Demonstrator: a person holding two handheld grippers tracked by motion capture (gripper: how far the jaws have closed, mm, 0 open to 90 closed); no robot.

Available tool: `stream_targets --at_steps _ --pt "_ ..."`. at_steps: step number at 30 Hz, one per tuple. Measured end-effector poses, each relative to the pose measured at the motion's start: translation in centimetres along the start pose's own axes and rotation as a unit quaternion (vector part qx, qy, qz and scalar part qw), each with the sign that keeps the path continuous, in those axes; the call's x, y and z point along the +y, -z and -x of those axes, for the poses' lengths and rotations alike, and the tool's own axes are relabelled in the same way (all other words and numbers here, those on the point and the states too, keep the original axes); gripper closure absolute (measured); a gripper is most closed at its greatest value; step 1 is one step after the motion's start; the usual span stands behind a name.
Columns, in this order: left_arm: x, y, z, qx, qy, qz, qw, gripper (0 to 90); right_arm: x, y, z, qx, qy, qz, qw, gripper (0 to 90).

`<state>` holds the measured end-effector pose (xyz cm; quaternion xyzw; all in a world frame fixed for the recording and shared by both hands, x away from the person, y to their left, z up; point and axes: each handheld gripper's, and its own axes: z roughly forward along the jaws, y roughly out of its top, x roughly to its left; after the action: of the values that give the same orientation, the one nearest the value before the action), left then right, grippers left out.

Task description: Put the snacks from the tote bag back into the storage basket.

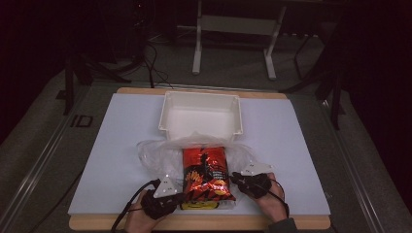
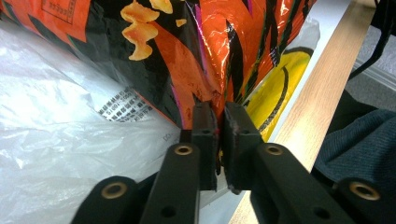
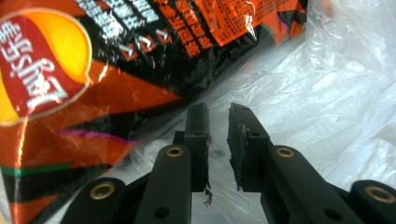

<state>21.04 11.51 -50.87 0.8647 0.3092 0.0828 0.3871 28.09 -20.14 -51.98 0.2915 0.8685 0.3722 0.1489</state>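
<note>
On table [image 1: 121, 145]: one chip bag [image 1: 206, 177], one plastic bag [image 1: 155, 158], one bin [image 1: 201, 116].

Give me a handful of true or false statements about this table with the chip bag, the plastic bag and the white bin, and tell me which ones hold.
1. The orange and black chip bag lies on the clear crinkled plastic bag. True.
2. The white rectangular plastic bin holds the chip bag. False: the bin is empty and the chip bag lies in front of it.
3. The left gripper pinches an edge of the chip bag. True.
4. The right gripper is clamped on the bin's rim. False: its jaws stand slightly apart over the plastic bag, beside the chip bag.
5. The chip bag is blue. False: orange, black and yellow.
</note>
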Motion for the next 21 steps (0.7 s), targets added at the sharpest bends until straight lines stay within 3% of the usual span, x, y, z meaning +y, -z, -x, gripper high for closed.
stream_targets --at_steps 5,17,21 --pt "0.5 0.7 -0.1 0.002 -0.002 0.012 0.9999 87.2 -0.1 0.3 -0.2 0.002 0.007 0.000 1.0000 73.9" --pt "2.1 2.8 -0.6 0.003 0.002 0.054 0.9986 87.4 0.5 1.4 -1.1 -0.001 0.038 0.008 0.9992 54.4" --pt "2.6 3.2 -0.7 0.007 -0.003 0.059 0.9982 87.2 0.9 1.9 -1.6 0.008 0.052 0.028 0.9982 45.5"
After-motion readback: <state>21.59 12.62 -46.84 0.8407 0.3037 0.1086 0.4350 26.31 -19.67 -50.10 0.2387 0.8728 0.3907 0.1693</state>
